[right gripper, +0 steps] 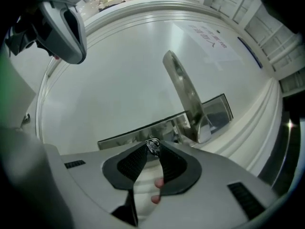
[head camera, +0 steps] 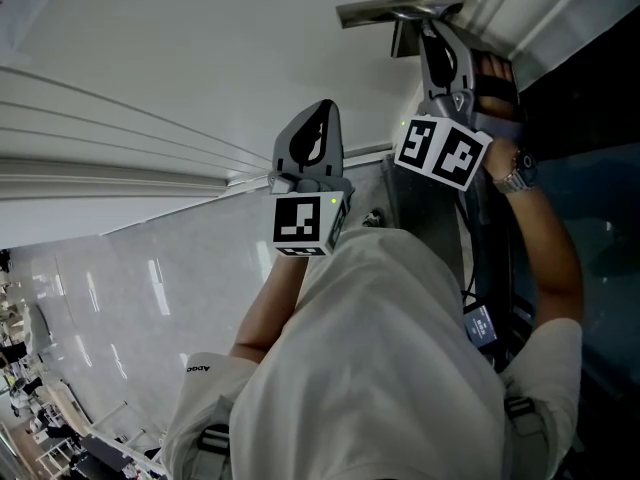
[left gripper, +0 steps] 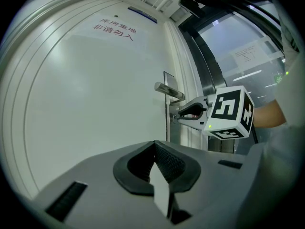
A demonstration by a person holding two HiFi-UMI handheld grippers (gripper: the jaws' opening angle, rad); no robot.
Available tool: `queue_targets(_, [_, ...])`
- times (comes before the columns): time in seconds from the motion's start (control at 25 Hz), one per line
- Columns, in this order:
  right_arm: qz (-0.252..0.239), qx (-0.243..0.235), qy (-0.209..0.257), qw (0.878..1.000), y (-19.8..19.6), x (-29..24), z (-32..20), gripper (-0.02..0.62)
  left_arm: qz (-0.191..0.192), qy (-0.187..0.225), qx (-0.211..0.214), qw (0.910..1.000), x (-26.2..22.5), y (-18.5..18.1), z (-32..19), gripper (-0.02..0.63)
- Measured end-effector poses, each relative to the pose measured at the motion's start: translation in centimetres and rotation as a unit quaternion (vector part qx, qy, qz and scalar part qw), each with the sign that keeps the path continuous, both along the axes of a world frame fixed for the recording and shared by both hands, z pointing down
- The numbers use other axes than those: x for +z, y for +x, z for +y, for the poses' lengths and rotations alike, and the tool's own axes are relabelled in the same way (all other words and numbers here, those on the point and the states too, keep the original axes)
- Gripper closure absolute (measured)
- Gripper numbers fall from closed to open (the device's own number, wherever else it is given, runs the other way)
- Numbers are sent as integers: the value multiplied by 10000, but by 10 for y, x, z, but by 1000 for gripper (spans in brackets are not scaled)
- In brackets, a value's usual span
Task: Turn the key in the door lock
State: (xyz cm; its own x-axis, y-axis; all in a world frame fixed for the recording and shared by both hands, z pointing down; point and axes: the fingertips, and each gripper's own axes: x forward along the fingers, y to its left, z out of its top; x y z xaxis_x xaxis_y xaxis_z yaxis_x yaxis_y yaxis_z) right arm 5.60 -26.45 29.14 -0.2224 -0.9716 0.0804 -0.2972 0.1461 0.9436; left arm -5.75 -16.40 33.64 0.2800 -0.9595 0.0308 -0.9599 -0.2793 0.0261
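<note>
The white door (head camera: pixel 200 58) carries a metal lever handle (head camera: pixel 395 10) on a steel lock plate (right gripper: pixel 128 136). A small metal key (right gripper: pixel 152 146) sticks out of the plate below the handle (right gripper: pixel 185 92). My right gripper (right gripper: pixel 153 148) is shut on the key's head, its pads pinching it at the tips. In the head view the right gripper (head camera: pixel 430 30) reaches up to the plate. My left gripper (head camera: pixel 318 108) hovers apart from the door, left of the lock, shut with nothing in it. From the left gripper view (left gripper: pixel 155 144) the right gripper (left gripper: pixel 188 111) shows at the lock under the handle (left gripper: pixel 169 90).
A dark door frame and glass panel (head camera: pixel 590 168) run along the right of the door. The person's white shirt (head camera: pixel 380 368) fills the lower head view. Red print (left gripper: pixel 114 28) is on the upper door. Pale floor tiles (head camera: pixel 110 288) lie to the left.
</note>
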Motion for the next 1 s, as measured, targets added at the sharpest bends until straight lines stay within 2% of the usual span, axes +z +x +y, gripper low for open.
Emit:
queue_targets(0.32, [-749,49,-277,9968,1,-3,0,512,20,12,-44,10000,-1,1,0,600])
queue_targets(0.56, [-1317,43,-481,9901,2,-5,-1,512,39,16,-56,10000,-1,1,0,600])
queue_targets(1.0, [-1942,96,-684,9785,3,-7,-1,506,71,12,-68,10000,-1,2,-1,600])
